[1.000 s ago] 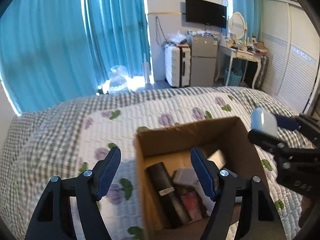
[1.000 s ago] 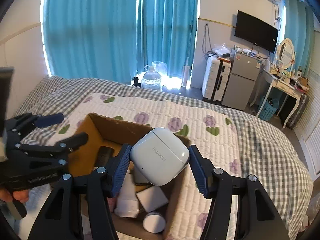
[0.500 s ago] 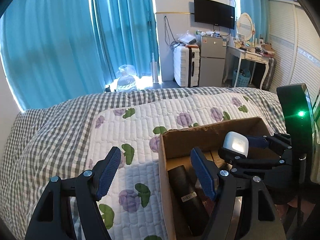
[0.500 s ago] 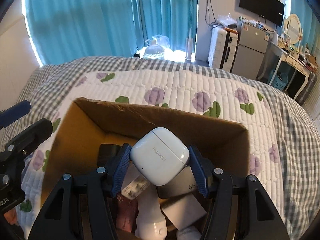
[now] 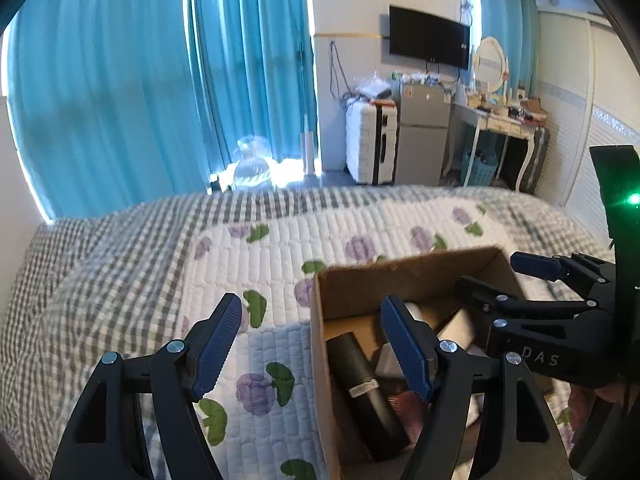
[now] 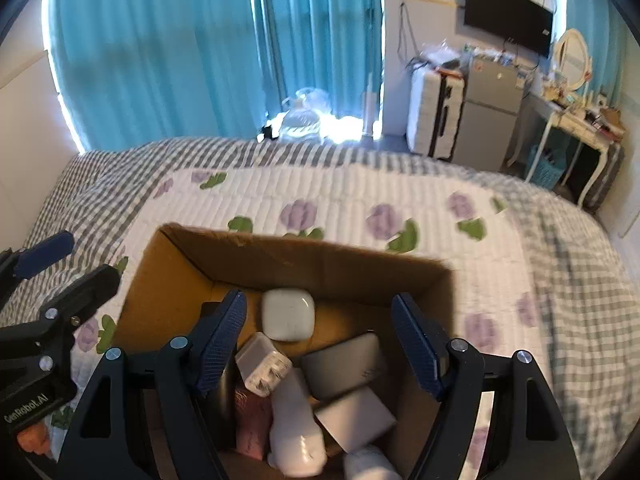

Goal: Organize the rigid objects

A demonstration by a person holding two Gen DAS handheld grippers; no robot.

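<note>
One cardboard box (image 6: 192, 276) sits on the quilt (image 6: 360, 196), holding one white earbud case (image 6: 288, 314) with rounded corners that lies free on the box floor beside a charger (image 6: 262, 362), a black tube (image 5: 366, 392) and several grey blocks. The right gripper (image 6: 320, 344) has just been opening and hangs over the box with nothing between its jaws. The left gripper (image 5: 312, 346) is spread wide and empty, astride the box's near wall.

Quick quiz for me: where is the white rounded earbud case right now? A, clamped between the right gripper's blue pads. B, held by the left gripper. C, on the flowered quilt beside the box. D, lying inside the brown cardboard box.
D: the white rounded earbud case lies free on the floor of the brown cardboard box, while the right gripper, whose jaws have just been opening, stands above it with nothing between its pads.
</note>
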